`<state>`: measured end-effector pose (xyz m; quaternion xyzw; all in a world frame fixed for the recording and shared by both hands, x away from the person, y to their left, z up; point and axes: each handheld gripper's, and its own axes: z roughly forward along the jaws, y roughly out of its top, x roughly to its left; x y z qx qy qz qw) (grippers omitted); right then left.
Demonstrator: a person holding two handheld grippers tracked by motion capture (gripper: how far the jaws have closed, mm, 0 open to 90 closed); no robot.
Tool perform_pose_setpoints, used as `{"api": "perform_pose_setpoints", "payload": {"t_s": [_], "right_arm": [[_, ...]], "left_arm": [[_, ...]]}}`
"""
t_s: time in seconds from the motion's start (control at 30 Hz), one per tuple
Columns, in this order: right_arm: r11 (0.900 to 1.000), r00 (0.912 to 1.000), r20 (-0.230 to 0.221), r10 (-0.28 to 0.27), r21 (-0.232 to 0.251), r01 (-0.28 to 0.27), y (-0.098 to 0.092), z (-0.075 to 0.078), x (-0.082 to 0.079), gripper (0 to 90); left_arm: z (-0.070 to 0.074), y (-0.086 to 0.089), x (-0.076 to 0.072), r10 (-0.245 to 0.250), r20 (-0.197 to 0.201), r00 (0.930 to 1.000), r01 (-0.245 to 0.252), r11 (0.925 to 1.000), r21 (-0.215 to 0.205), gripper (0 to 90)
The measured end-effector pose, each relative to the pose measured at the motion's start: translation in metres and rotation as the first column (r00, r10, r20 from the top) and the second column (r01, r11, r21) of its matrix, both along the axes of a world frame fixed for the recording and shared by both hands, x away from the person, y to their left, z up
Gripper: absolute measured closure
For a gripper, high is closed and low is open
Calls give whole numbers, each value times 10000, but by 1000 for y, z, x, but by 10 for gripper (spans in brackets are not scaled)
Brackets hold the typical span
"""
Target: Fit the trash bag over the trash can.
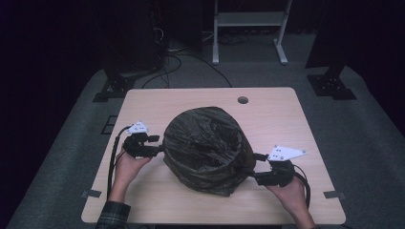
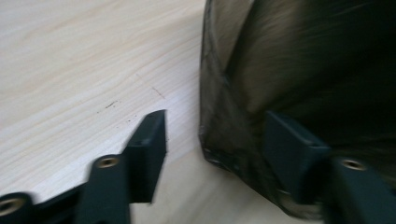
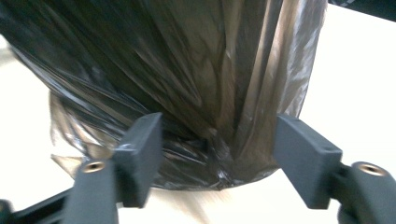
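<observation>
High view: dark plastic bag [image 1: 205, 148] bulging on table [image 1: 286, 114]; left gripper [image 1: 160, 151] and right gripper [image 1: 254, 164] flank it, jaws parted (bag edge between, unpinched).

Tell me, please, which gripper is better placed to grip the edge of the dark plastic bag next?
The right gripper, probably. A fold of the plastic bag lies squarely between its open jaws. The left gripper is also open, but the bag's edge sits toward one jaw, with bare table behind the other.
</observation>
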<state>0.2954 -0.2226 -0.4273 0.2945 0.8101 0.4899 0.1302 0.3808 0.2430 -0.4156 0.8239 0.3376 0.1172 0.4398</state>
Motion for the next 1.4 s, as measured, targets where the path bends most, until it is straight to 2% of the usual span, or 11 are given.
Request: {"api": "perform_pose_setpoints", "payload": {"t_s": [0.1, 0.13, 0.27, 0.33, 0.47, 0.6, 0.73, 0.83, 1.0, 1.17, 1.4], "right_arm": [[9976, 9994, -161, 307, 632, -297, -4, 4, 0, 99], [9970, 9990, -203, 390, 684, -376, -5, 5, -1, 90], [9952, 9985, -38, 546, 814, -542, -7, 16, -3, 90], [9947, 9986, 24, 520, 887, -520, -8, 21, -4, 90], [9869, 9956, 322, 885, 1324, -920, -11, 33, -4, 90], [9826, 9923, 774, 970, 1510, -1079, -13, 45, -3, 90], [9812, 9892, 988, 1084, 1495, -1225, -14, 56, -1, 90], [9816, 9875, 1102, 1124, 1418, -1276, -12, 64, 1, 90], [9811, 9843, 1305, 1190, 1370, -1368, -8, 78, 6, 90], [9815, 9796, 1490, 1348, 1158, -1527, 1, 94, 13, 90], [9782, 9727, 1504, 1766, 828, -1904, 21, 114, 24, 90]], "left_arm": [[7, 4, -11, -234, 89, 9997, 233, 9997, 73, 246], [9, 5, -16, -271, 149, 9995, 270, 9996, 75, 215], [10, 8, -32, -504, 182, 9986, 498, 9982, 322, 105], [10, 10, -41, -651, 329, 9973, 637, 9971, 404, 90], [5, 9, -58, -795, 378, 9961, 755, 9922, 989, 15], [-7, 9, -74, -954, 303, 9950, 912, 9888, 1183, 0], [-22, 7, -87, -1127, 378, 9929, 1069, 9855, 1316, 0], [-33, 1, -92, -1316, 253, 9910, 1256, 9781, 1658, 0], [-52, -7, -94, -1706, -297, 9849, 1731, 9648, 1981, 0], [-62, -11, -93, -1860, -557, 9810, 1940, 9521, 2363, 0], [-67, -6, -94, -1961, -217, 9803, 1965, 9609, 1951, 0]]}}
